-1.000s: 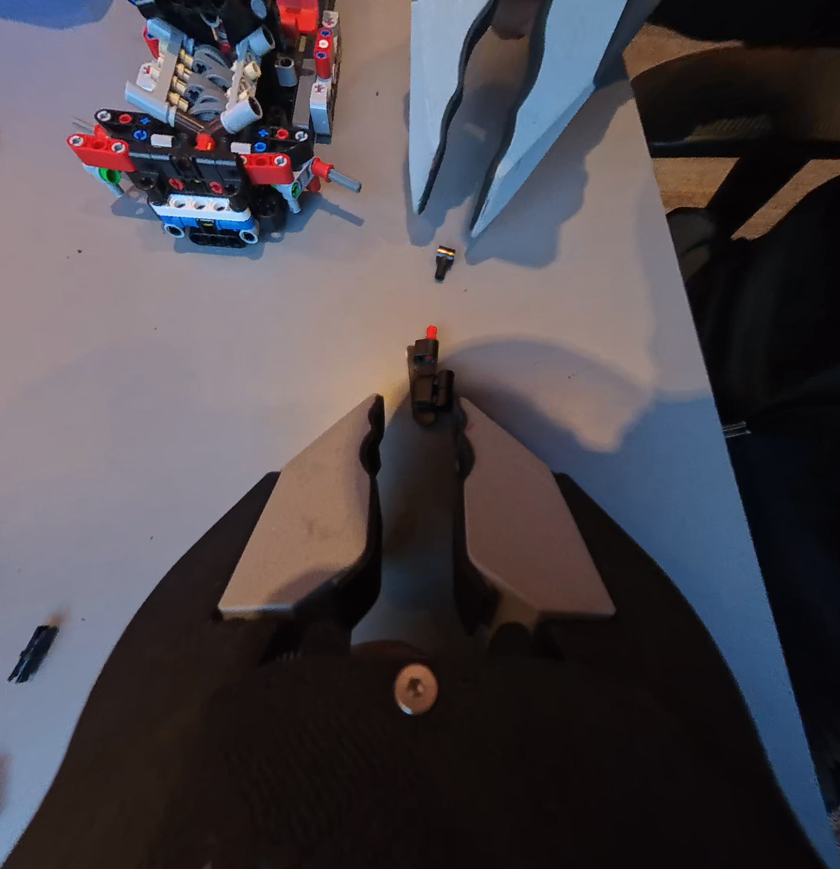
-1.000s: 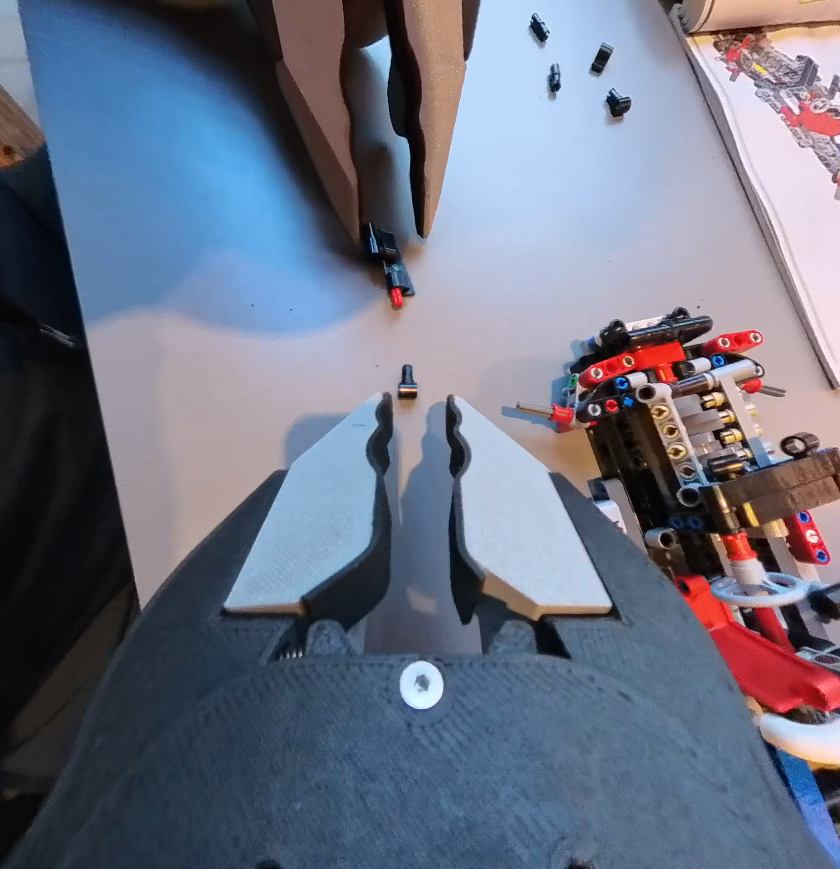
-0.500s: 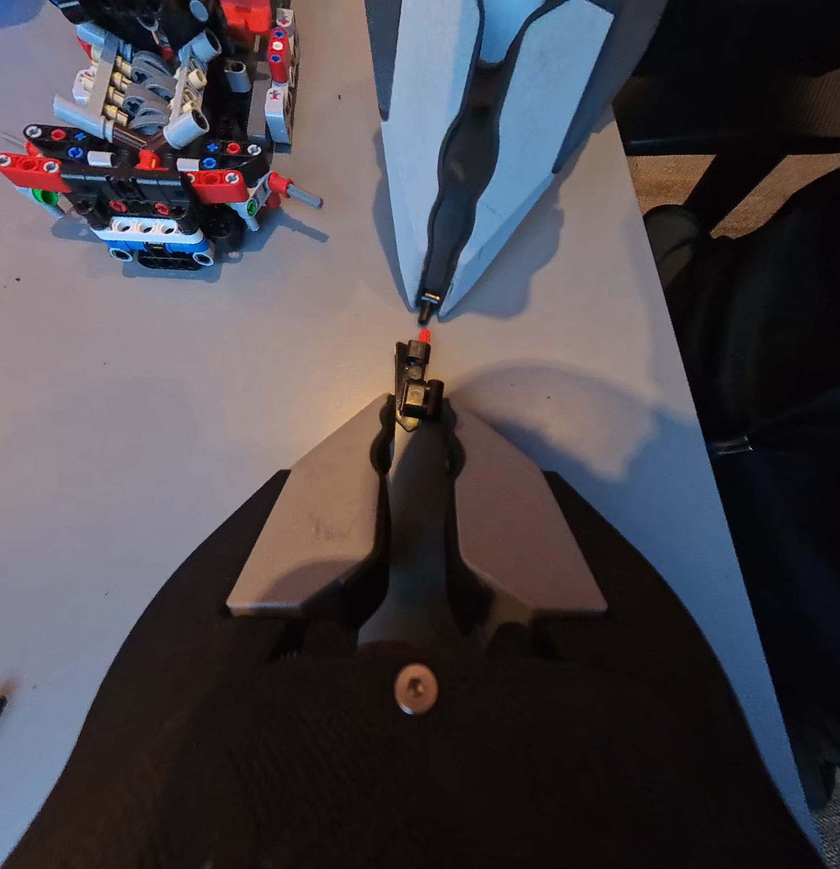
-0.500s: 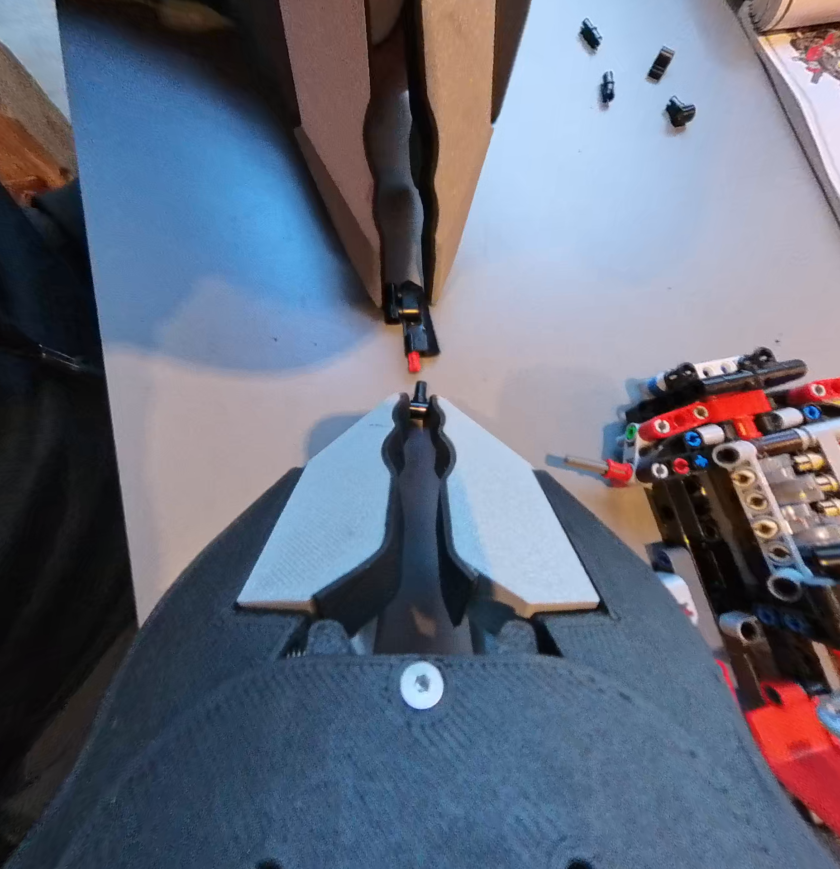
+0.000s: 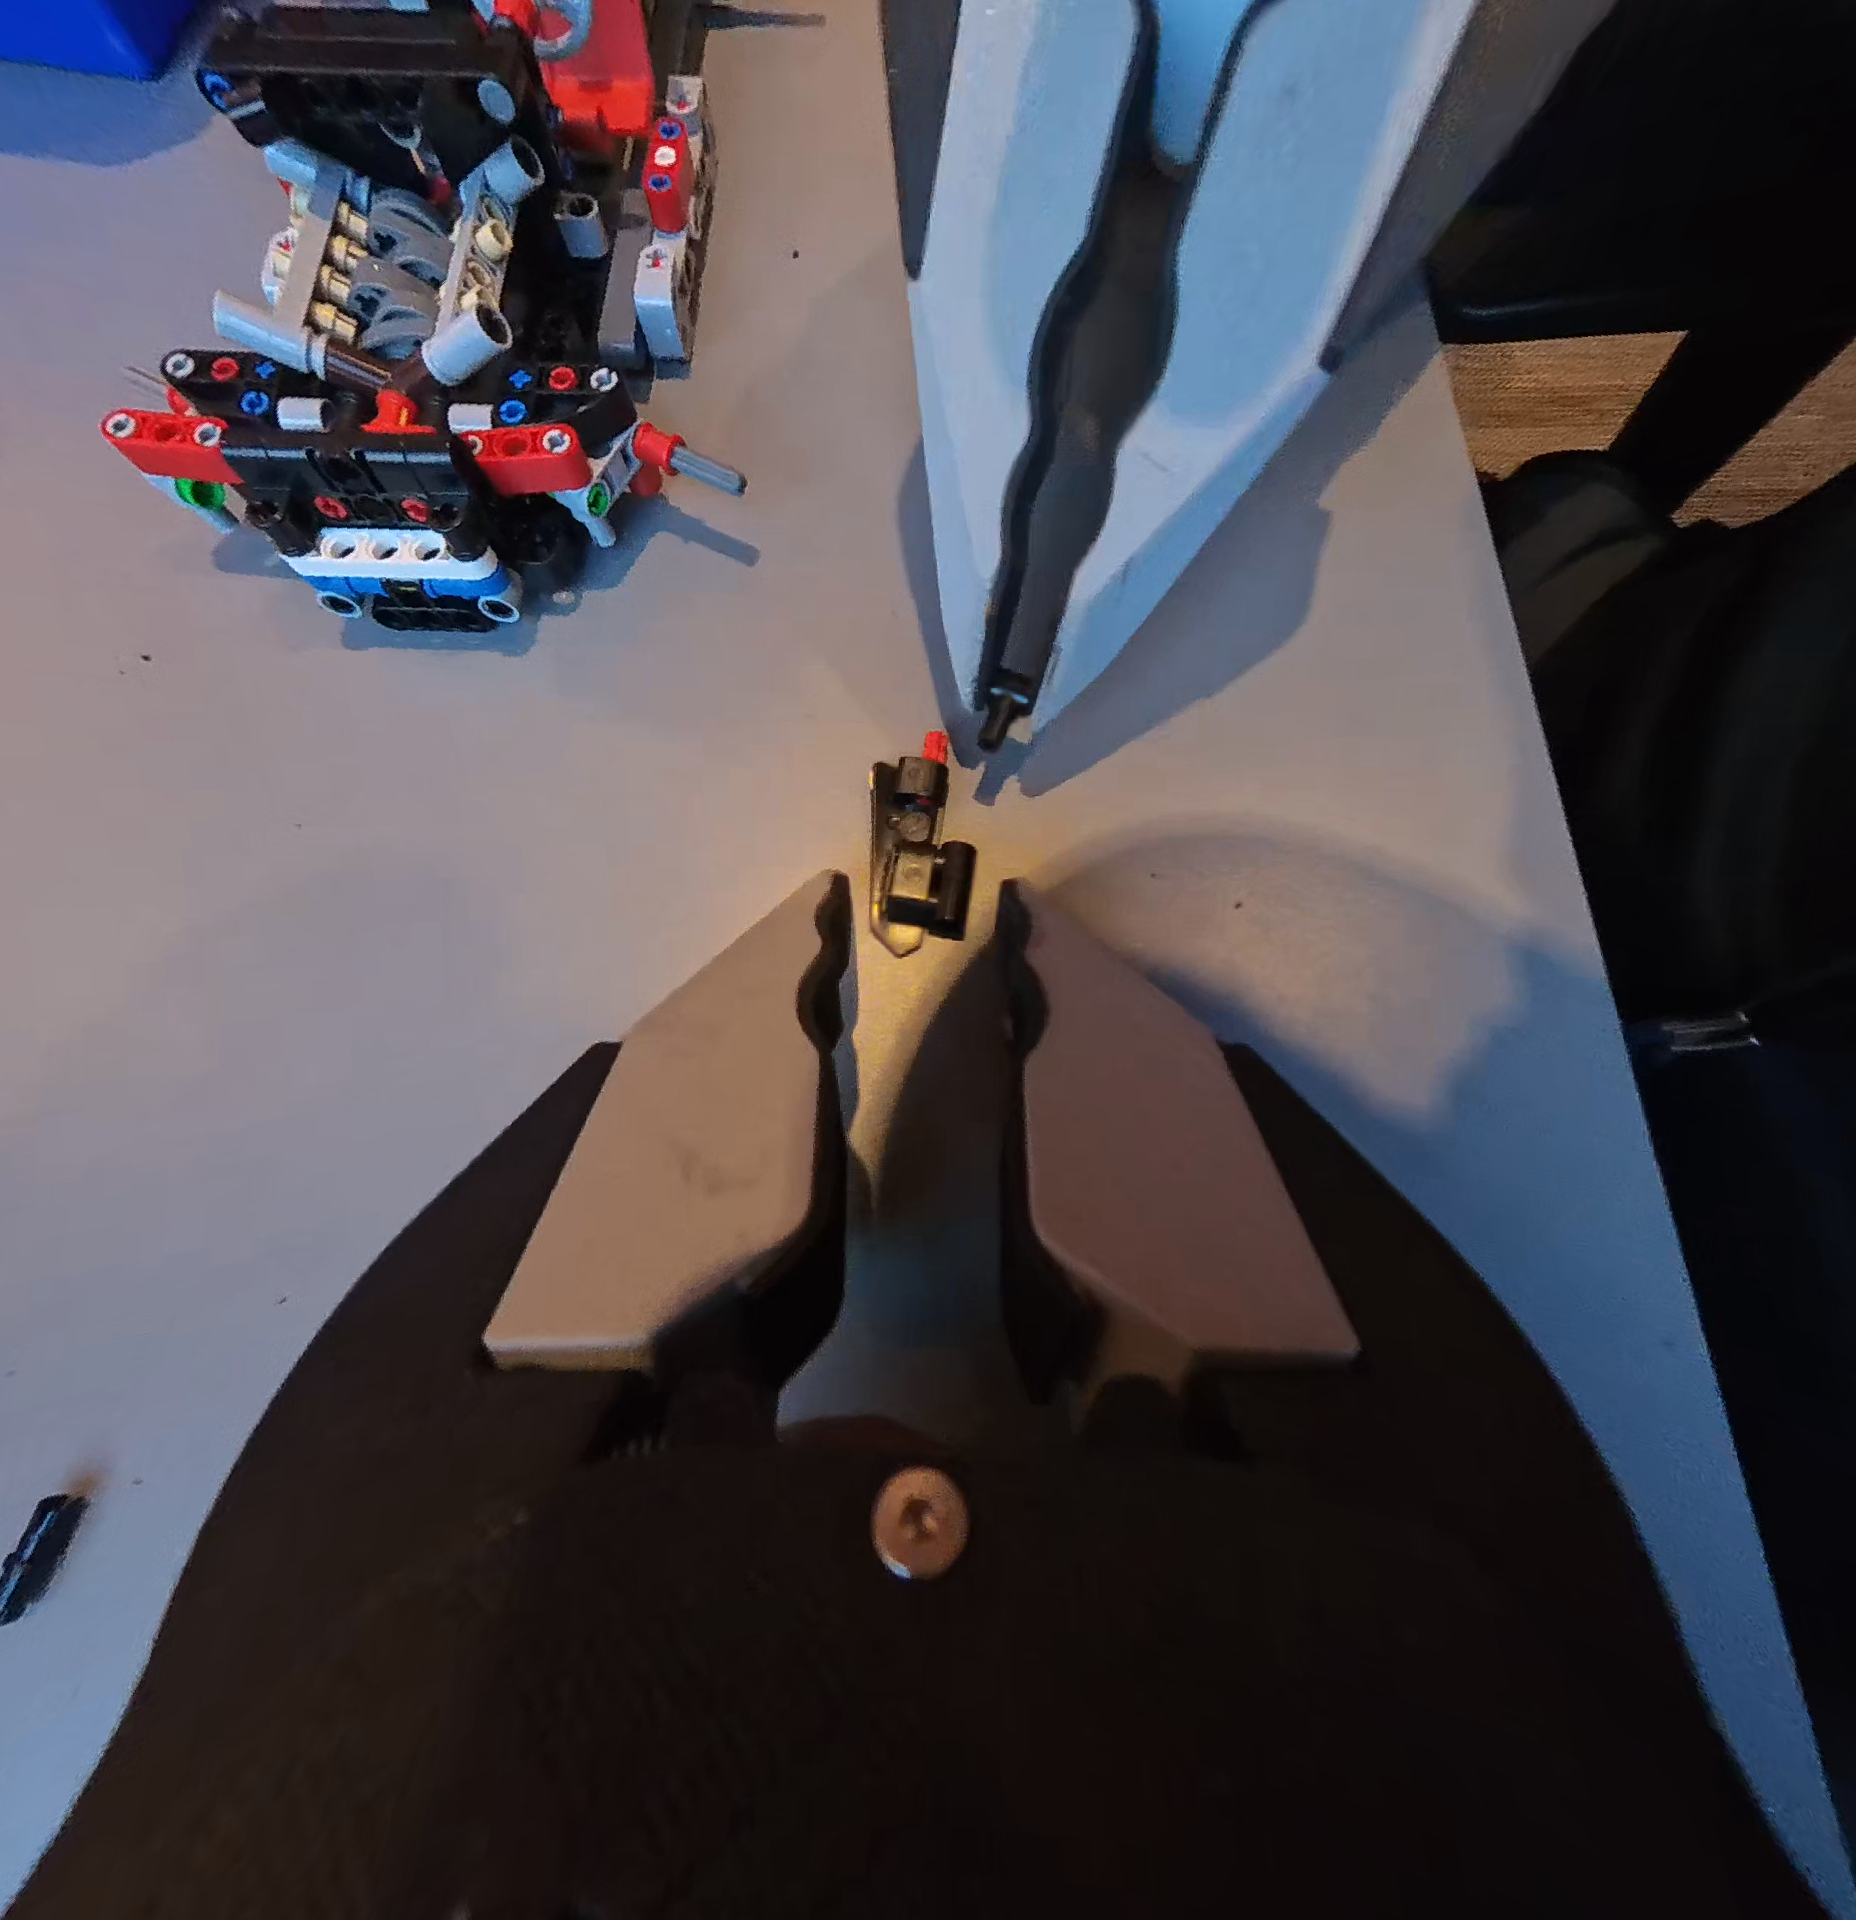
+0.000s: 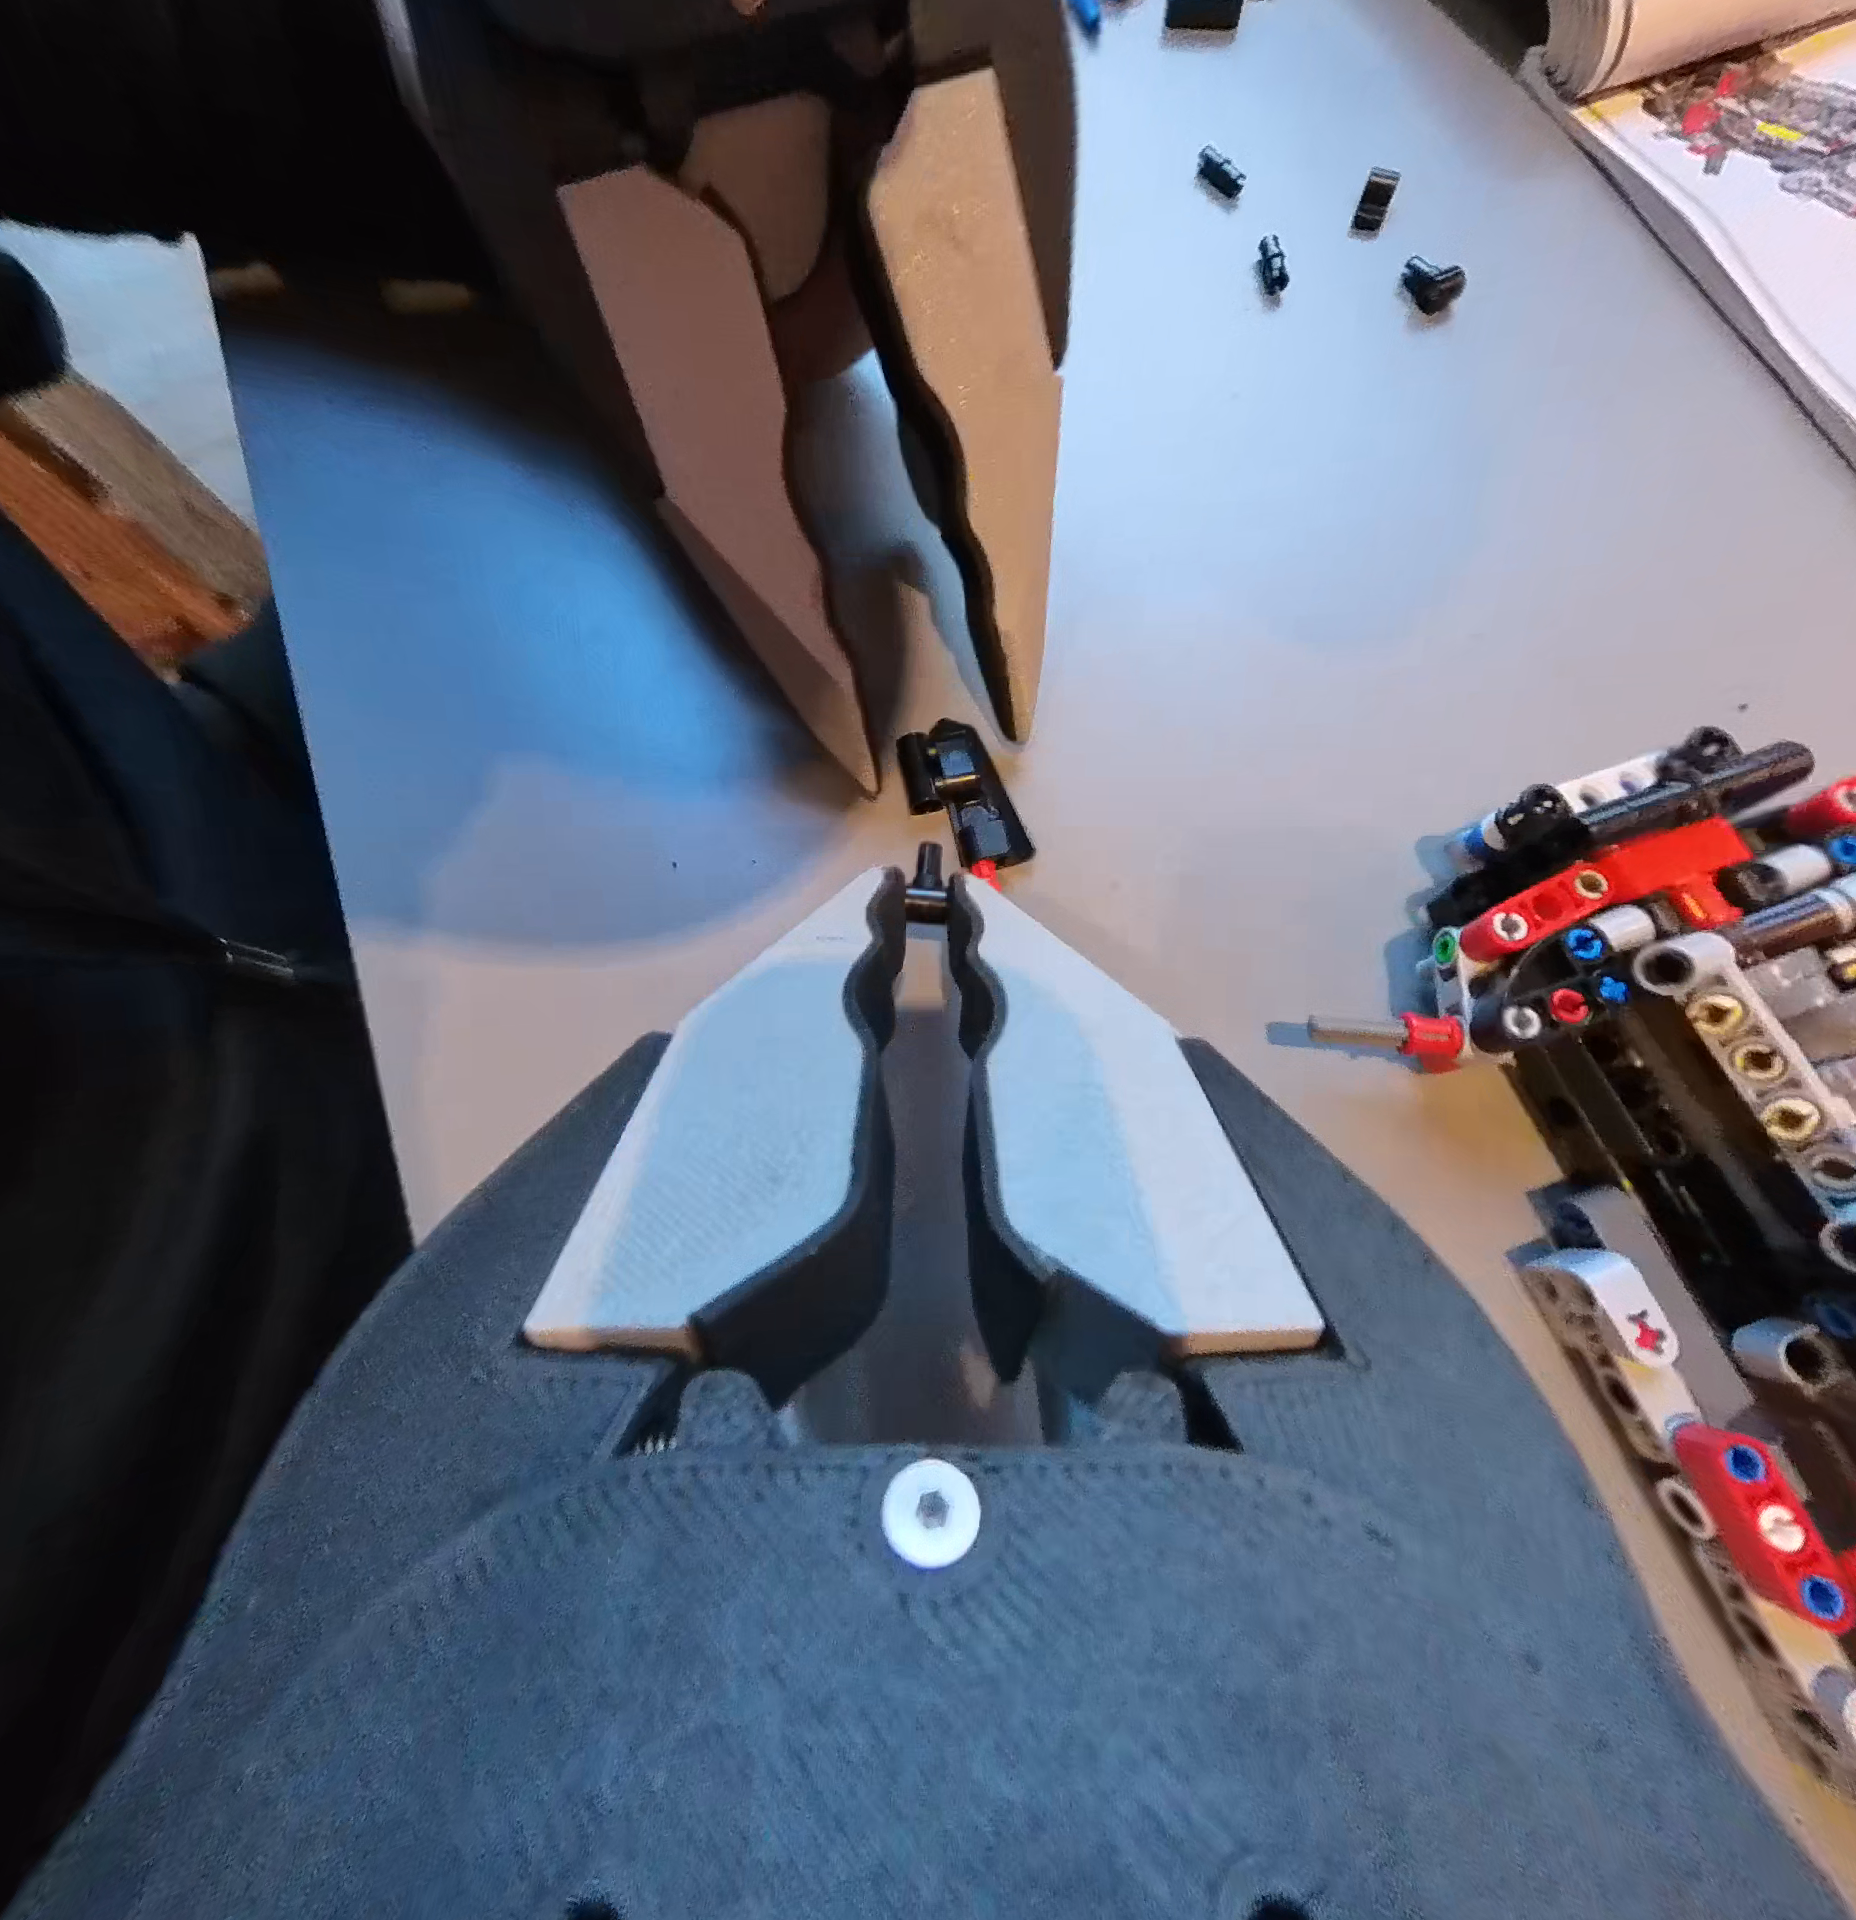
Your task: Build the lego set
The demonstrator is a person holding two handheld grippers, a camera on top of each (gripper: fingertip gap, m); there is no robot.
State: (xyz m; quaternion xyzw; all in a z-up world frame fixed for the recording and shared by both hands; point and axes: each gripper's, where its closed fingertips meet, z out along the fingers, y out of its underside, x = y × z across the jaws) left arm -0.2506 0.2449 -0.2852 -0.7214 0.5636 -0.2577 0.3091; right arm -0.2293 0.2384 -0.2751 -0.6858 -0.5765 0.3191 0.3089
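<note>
Lying just beyond the left tool (image 5: 924,894) (seemingly unclamped), black connector piece (image 5: 919,847).

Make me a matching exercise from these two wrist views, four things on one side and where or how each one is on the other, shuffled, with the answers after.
Things:
1. left hand-held gripper
2. right hand-held gripper
3. small black connector piece with a red tip
4. half-built red, black and grey lego model

States:
A. shut on a small black pin
B. lying on the grey table between the two grippers
C. open, holding nothing
D. standing on the table off to one side

Pairs: 1-C, 2-A, 3-B, 4-D
</note>
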